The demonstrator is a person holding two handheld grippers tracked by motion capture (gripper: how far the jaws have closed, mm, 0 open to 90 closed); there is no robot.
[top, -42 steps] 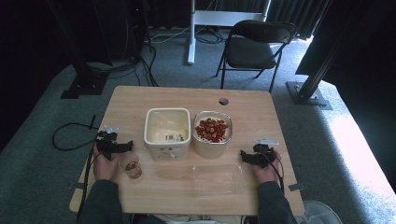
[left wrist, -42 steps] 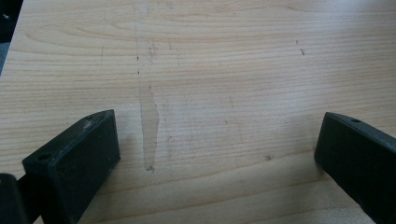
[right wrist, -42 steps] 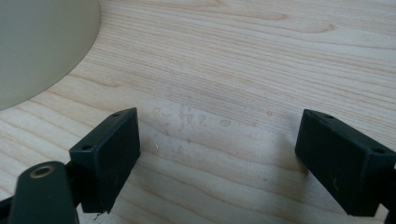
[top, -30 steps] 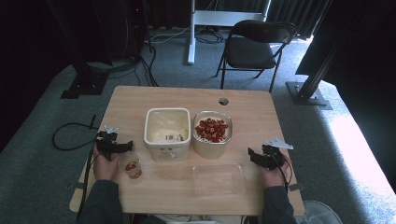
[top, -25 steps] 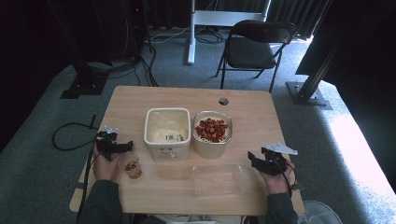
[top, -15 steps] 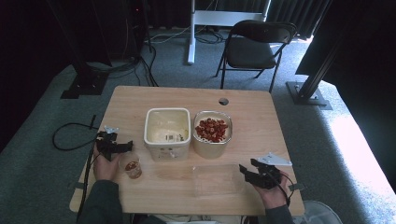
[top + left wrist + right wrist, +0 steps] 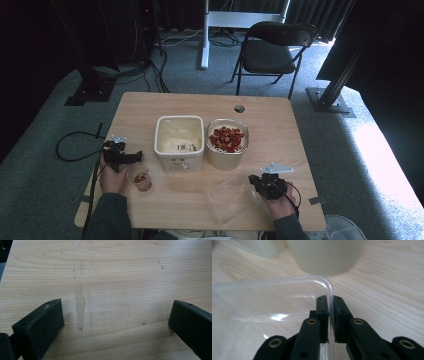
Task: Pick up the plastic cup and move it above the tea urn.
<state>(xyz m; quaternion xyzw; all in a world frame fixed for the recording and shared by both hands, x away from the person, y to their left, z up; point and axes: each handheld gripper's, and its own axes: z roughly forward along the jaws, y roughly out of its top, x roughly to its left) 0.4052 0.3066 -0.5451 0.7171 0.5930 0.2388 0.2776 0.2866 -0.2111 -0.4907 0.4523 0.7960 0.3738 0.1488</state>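
Note:
A clear plastic lid (image 7: 231, 200) lies flat on the table near the front edge. My right gripper (image 7: 257, 181) sits at its right side. In the right gripper view the gripper (image 7: 331, 300) has just been closing and is now shut on the lid's raised rim (image 7: 329, 287), near a rounded corner. My left gripper (image 7: 135, 156) rests at the table's left. Its jaws (image 7: 116, 315) stand wide open over bare wood, with nothing between them.
A white tub (image 7: 159, 135) and a tub of red pieces (image 7: 226, 121) stand side by side mid-table, the latter looming pale (image 7: 324, 255) just beyond the lid. A small glass (image 7: 142, 178) with red bits stands by the left hand. A cable hole (image 7: 239, 108) lies at the back.
The right hand moved from the table's right edge toward the front and left, reached the clear lid, and its jaws closed on the rim. The left hand stayed put.

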